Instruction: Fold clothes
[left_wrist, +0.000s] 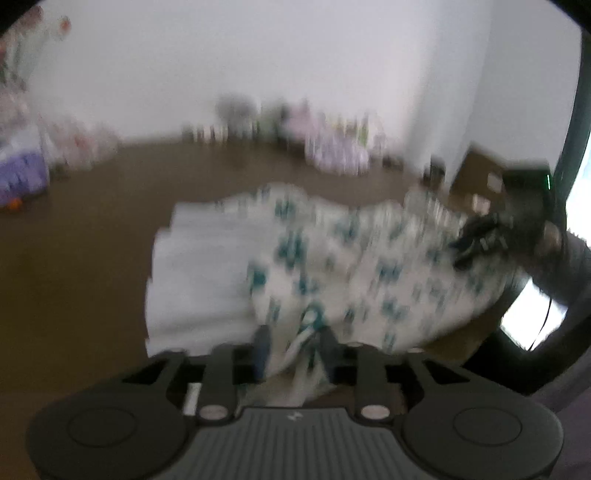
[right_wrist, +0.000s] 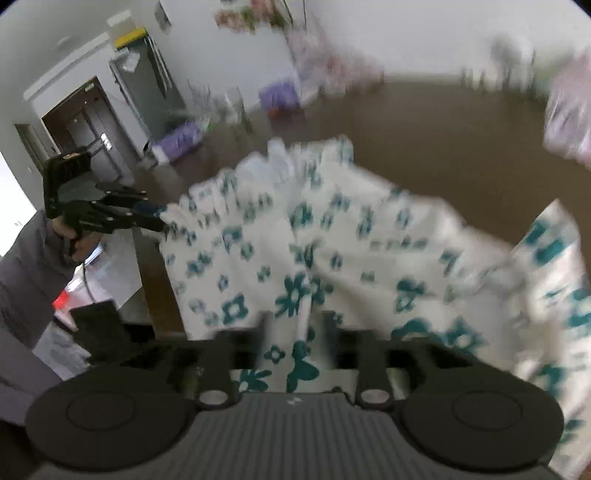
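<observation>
Here the cloth (right_wrist: 332, 240), white with teal flowers, hangs spread between both tools above the brown tabletop (right_wrist: 461, 140). The left hand-held gripper (left_wrist: 293, 341) is closed on one edge of it, and the right hand-held gripper (right_wrist: 299, 332) pinches a fold at the other edge. Both views are blurred.

One white garment (right_wrist: 295, 236) with teal flowers lies over one brown table (right_wrist: 461, 147); two grippers, left (right_wrist: 157, 218) and right (right_wrist: 297, 325), grip it.
</observation>
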